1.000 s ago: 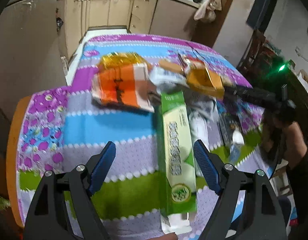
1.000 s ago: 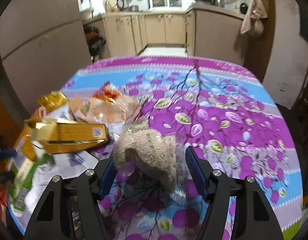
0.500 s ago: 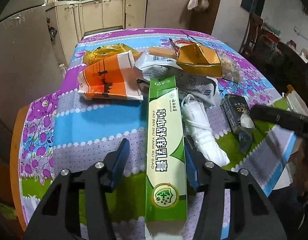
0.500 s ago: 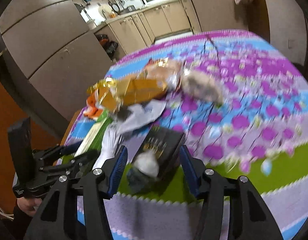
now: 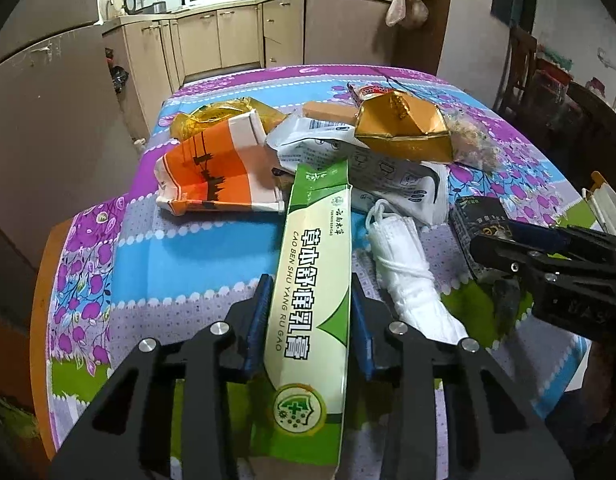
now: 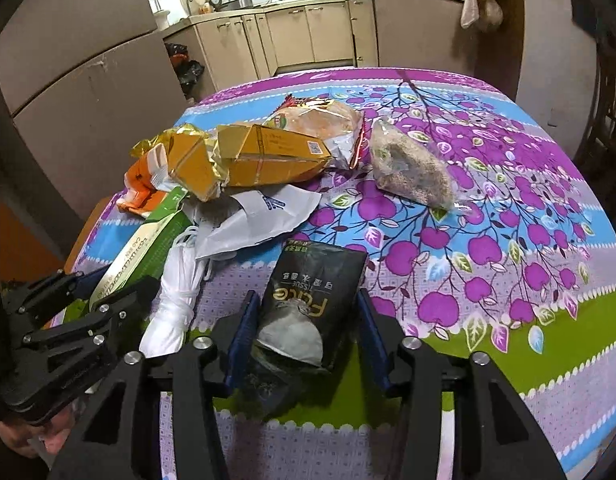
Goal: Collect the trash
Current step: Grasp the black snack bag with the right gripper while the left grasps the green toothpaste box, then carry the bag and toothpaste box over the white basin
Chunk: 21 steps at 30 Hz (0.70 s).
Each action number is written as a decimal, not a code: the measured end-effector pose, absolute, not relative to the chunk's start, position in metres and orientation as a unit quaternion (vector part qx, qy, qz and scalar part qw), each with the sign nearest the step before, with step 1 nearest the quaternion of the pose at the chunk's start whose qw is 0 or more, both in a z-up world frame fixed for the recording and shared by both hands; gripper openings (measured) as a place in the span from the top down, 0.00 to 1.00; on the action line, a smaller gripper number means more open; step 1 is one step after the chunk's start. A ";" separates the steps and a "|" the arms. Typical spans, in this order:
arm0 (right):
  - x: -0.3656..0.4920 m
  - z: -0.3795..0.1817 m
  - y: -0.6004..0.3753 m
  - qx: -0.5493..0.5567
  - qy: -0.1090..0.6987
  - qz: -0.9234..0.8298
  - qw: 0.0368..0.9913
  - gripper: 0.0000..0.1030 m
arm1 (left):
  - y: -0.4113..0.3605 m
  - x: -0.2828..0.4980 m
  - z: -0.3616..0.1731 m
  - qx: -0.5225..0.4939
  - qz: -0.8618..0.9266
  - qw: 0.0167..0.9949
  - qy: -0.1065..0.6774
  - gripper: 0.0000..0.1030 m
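A long green and cream toothpaste box [image 5: 314, 280] lies on the flowered tablecloth [image 5: 179, 248]. My left gripper [image 5: 310, 312] is shut on the box, one blue pad against each long side. The box also shows in the right wrist view [image 6: 141, 252]. My right gripper [image 6: 303, 320] is open, its jaws on either side of a black tissue pack [image 6: 312, 292] with grey crumpled tissue at its near end. The jaws do not touch the pack. The right gripper shows from the side in the left wrist view [image 5: 548, 264].
More trash lies behind: an orange and white carton [image 5: 215, 168], a gold box [image 5: 404, 128], a white printed bag [image 5: 372, 160], a rolled white mask [image 5: 404, 272], a clear bag of crumbs [image 6: 412, 168] and a bread wrapper [image 6: 320, 120]. Kitchen cabinets stand beyond the table.
My left gripper closed from wide open onto the green box. My right gripper swung from the crumb bag to straddle the black tissue pack and moved closer to it.
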State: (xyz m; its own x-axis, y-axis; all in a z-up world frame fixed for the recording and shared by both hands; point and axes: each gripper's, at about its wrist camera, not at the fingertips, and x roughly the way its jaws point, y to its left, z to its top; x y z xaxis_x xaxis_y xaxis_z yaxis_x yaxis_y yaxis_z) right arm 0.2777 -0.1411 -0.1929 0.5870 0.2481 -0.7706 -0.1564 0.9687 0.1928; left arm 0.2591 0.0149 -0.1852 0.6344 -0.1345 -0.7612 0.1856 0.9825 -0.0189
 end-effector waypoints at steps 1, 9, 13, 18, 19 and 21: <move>0.276 -0.192 -0.143 0.052 0.438 0.112 0.890 0.58 | 0.014 0.258 -0.185 0.028 -0.088 0.904 0.417 0.67; 0.253 -0.177 -0.159 0.056 0.396 0.106 0.911 0.68 | 0.012 0.228 -0.172 0.011 -0.087 0.916 0.390 0.67; 0.232 -0.159 -0.164 0.048 0.359 0.098 0.927 0.68 | 0.015 0.209 -0.152 0.011 -0.073 0.931 0.359 0.67; 0.205 -0.119 -0.163 0.026 0.277 0.090 0.956 0.68 | 0.013 0.186 -0.108 0.011 -0.040 0.958 0.284 0.67; 0.202 -0.113 -0.165 0.024 0.265 0.089 0.960 0.68 | 0.011 0.182 -0.101 0.011 -0.037 0.961 0.273 0.67; 0.193 -0.094 -0.166 0.020 0.238 0.085 0.967 0.68 | 0.006 0.174 -0.085 0.010 -0.030 0.969 0.245 0.67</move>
